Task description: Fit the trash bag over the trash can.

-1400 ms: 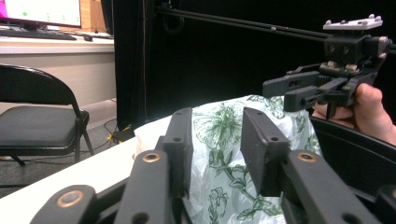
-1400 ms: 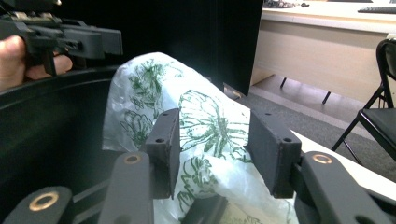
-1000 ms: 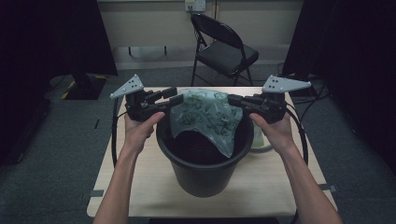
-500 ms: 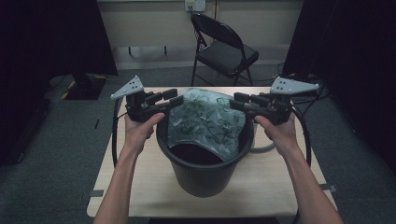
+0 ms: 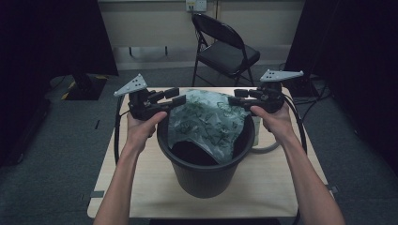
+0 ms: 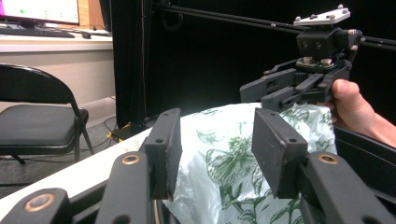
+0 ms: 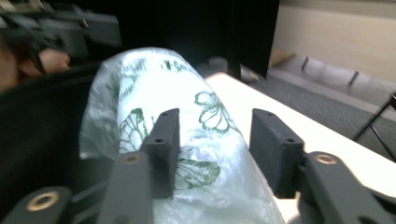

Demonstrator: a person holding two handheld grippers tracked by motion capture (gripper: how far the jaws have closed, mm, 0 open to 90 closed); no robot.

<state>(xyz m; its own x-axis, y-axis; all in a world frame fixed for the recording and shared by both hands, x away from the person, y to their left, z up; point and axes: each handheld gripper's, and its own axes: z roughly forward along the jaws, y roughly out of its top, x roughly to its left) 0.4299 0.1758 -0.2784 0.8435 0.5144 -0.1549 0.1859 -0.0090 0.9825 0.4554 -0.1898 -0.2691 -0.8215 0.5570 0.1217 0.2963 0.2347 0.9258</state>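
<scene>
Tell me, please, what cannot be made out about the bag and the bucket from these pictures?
- Bucket bottom: high view, hidden by the plastic bag and shadow.
- Bag's far edge: high view, behind its own folds.
- Left gripper: right gripper view, blurred, cut off by the edge.
- White ring: high view, mostly hidden behind the bucket.

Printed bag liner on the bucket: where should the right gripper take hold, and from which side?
Judging by its pose, grip the liner at the loose fold draped over the black bucket's far right rim, coming in level from the bucket's right. There the film bulges up off the rim, giving both pads something to close on. The right gripper has just been opening, its jaws straddling that fold without pinching.
</scene>
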